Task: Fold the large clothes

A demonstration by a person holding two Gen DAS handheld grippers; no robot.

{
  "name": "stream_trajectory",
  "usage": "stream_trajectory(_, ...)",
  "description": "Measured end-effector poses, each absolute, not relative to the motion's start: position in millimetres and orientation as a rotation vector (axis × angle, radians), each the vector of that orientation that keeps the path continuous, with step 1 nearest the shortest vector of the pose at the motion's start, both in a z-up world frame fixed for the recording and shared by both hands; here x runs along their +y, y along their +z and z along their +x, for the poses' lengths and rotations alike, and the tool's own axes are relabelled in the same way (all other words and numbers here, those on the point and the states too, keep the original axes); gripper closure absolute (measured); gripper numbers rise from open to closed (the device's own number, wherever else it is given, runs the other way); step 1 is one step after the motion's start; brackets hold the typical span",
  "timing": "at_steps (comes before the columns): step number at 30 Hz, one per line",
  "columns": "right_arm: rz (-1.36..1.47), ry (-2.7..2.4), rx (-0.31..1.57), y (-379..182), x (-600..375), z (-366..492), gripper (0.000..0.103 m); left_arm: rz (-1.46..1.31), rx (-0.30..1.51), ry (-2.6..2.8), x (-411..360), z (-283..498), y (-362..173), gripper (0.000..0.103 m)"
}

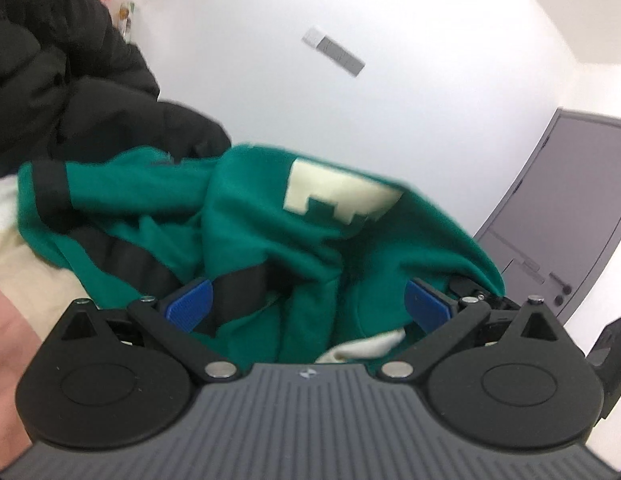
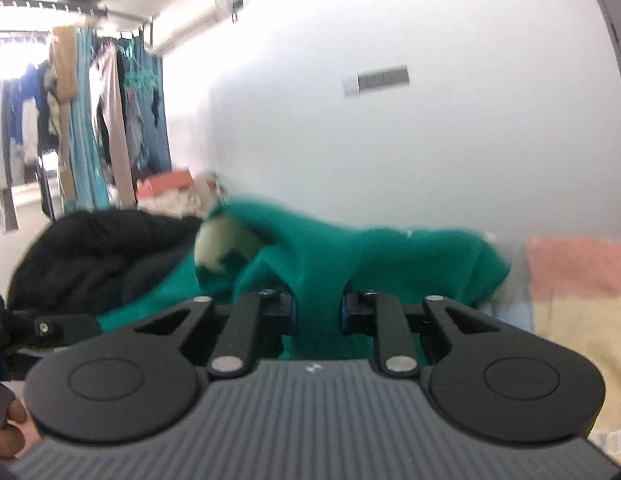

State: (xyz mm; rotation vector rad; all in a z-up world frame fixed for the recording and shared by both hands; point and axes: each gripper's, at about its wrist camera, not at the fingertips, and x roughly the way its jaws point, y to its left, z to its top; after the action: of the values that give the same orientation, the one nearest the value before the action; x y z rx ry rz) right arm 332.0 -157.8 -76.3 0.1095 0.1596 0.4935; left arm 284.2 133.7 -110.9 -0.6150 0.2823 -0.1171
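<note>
A green sweater (image 1: 270,232) with black bands and a cream patch (image 1: 338,192) lies bunched on the bed. My left gripper (image 1: 308,304) is open, its blue pads (image 1: 190,304) spread wide with folds of the sweater lying between them. In the right wrist view the same green sweater (image 2: 390,256) stretches across the bed, and my right gripper (image 2: 318,312) is shut on a ridge of its fabric, which fills the narrow gap between the jaws.
A black puffy jacket (image 1: 50,80) (image 2: 98,252) is heaped just left of the sweater. A pink and yellow blanket (image 2: 578,280) covers the bed at right. A white wall rises behind, with a grey door (image 1: 558,216) at right and hanging clothes (image 2: 90,120) at far left.
</note>
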Motion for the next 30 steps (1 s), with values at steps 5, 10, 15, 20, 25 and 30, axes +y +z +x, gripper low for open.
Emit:
stream_trajectory(5, 0.118, 0.505, 0.066, -36, -173, 287, 0.085, -0.639, 0.218, -0.147, 132, 240, -79, 0.0)
stream_trajectory(10, 0.108, 0.513, -0.026, -4, -187, 230, 0.085, -0.609, 0.164, -0.159, 122, 191, -50, 0.0)
stream_trajectory(15, 0.173, 0.523, -0.035, 21, -208, 186, 0.085, -0.607, 0.22, -0.226, 107, 161, -43, 0.0)
stream_trajectory(20, 0.18, 0.533, 0.174, 17, -211, 187, 0.085, -0.683, 0.325, -0.326, 92, 158, -60, 0.001)
stream_trajectory(25, 0.307, 0.562, 0.436, -32, -221, 207, 0.081, -0.773, 0.457, -0.283, 92, 183, -96, 0.002)
stream_trajectory(30, 0.333, 0.637, 0.55, -68, -204, 213, 0.079, -0.987, 0.558, -0.218, 109, 210, -137, 0.002)
